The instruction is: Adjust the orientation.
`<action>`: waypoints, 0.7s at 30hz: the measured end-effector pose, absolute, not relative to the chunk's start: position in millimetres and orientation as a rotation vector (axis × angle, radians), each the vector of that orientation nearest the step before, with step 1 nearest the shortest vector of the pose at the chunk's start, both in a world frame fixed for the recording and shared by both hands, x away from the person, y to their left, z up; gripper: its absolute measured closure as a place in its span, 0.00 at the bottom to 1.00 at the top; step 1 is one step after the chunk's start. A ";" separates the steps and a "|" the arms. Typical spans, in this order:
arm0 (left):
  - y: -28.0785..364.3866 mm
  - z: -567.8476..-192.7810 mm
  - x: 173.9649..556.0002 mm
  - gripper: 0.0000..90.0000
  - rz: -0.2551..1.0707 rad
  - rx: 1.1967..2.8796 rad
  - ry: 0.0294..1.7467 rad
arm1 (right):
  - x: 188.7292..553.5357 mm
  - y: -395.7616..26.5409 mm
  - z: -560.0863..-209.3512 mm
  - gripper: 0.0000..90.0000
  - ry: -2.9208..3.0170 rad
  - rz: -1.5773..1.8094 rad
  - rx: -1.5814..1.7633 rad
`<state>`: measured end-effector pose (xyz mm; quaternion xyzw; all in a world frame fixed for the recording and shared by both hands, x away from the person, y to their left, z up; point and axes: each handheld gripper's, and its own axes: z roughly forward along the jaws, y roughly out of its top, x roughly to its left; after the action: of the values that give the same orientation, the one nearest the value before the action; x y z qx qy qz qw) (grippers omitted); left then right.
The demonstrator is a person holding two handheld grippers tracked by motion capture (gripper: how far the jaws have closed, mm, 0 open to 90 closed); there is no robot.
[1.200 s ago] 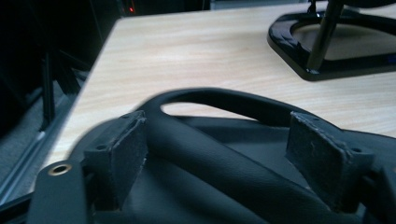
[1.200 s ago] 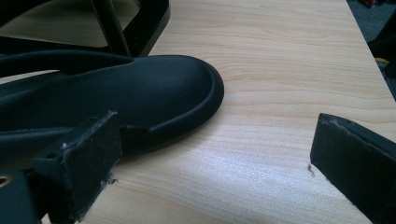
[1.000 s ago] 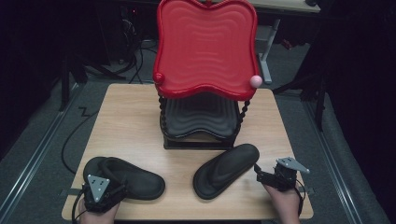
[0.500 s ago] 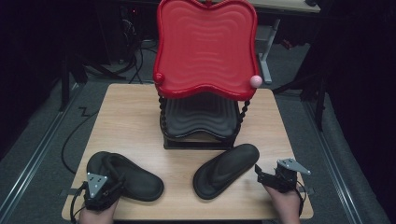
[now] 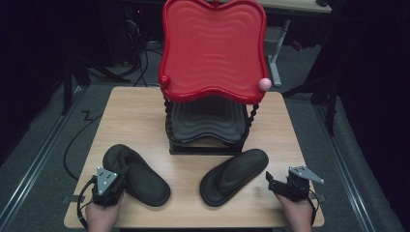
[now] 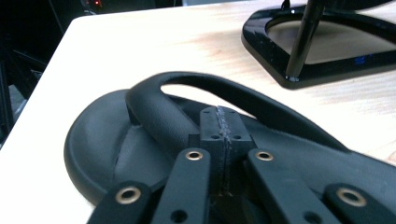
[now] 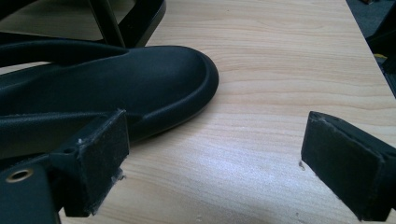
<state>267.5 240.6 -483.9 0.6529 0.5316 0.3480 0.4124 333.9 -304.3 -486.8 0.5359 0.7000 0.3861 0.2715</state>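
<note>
Sandals lie on the wooden surface [image 5: 140, 116] before the red rack [image 5: 212, 48] — left tool [image 6: 223, 135] clenched empty over the left sandal [image 5: 138, 175], beside its strap. Right tool [image 7: 212, 163] spread wide beside the right sandal [image 5: 234, 176] — best approach is probably low, closing over the sole's edge

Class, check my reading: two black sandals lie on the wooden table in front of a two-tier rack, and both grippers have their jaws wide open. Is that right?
Not quite. The right gripper is open, but the left gripper's jaws are pressed together, as the left gripper view shows. The rest stands.
</note>
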 end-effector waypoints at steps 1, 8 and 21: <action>242.0 -483.9 265.1 0.77 0.864 1.624 1.352 | 333.0 -305.2 -486.8 0.09 1.882 1.038 1.448; 224.5 -496.3 258.3 0.39 0.905 1.661 1.409 | 333.0 -305.9 -486.7 0.09 1.879 1.038 1.445; 229.5 -496.3 264.5 0.79 0.875 1.699 1.405 | 334.2 -302.5 -487.2 0.10 1.892 1.038 1.433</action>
<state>264.5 229.5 -496.3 0.6640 0.5491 0.3420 0.3751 334.2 -302.5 -487.2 0.5324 0.7029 0.3855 0.2718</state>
